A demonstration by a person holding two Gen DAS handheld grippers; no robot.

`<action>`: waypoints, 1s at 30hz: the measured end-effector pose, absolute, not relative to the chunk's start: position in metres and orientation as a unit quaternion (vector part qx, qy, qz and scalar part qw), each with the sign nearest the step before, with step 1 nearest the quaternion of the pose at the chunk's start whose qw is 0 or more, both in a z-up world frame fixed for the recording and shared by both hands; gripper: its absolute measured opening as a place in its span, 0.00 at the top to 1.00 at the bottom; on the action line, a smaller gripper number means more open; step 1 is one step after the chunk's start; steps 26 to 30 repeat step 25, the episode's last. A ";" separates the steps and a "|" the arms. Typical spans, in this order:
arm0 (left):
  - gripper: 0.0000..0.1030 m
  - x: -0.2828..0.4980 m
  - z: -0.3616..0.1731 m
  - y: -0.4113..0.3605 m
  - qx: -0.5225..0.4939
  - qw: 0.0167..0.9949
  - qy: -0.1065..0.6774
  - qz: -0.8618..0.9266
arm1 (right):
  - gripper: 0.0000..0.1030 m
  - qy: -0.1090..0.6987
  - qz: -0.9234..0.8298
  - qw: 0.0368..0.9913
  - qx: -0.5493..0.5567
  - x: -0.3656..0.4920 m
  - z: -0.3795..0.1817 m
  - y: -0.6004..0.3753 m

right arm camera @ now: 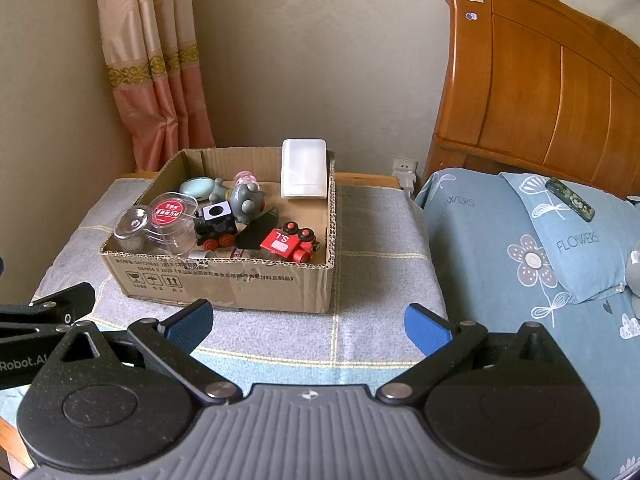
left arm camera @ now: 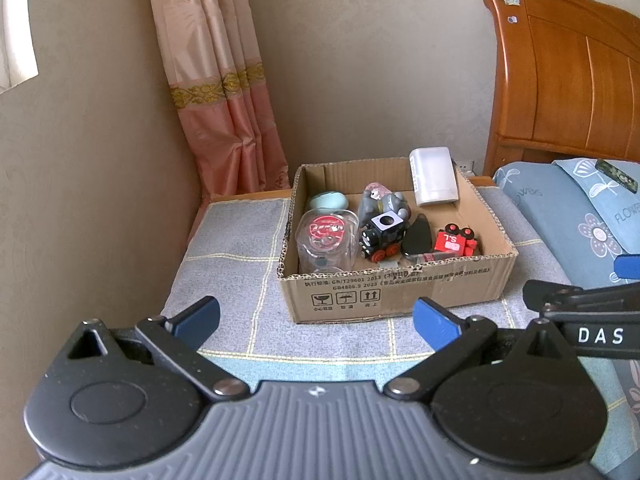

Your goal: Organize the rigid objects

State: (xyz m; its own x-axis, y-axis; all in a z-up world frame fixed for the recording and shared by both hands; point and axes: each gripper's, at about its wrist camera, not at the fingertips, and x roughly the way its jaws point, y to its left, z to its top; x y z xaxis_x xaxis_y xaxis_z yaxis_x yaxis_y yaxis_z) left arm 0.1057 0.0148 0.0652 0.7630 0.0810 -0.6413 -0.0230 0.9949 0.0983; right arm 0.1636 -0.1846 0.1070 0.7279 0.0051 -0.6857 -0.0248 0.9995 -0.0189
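Both grippers, left gripper [left arm camera: 316, 322] and right gripper [right arm camera: 308, 326], hovering spread, empty (nothing grasped), facing cardboard box [right arm camera: 224, 284]; next likely reaching in, picking red toy train [right arm camera: 289, 245].

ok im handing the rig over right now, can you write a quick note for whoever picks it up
Left gripper: jaws open, holding nothing, short of the box.
Right gripper: the same.
The cardboard box stands on the cloth-covered stand by the bed. Inside lie the red toy train, black toy train, clear round container, grey figurine and white case, leaning at the back.
Done: nothing outside the box.
Left: cannot tell.
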 end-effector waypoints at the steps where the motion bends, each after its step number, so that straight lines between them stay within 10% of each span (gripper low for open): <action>1: 0.01 0.106 0.065 0.015 0.042 0.938 0.343 0.028 | 0.00 0.369 0.008 0.929 -0.014 0.164 0.107 -0.185; 30: 0.01 0.102 0.068 0.009 0.042 0.940 0.338 0.026 | 0.00 0.364 0.002 0.931 -0.016 0.163 0.111 -0.184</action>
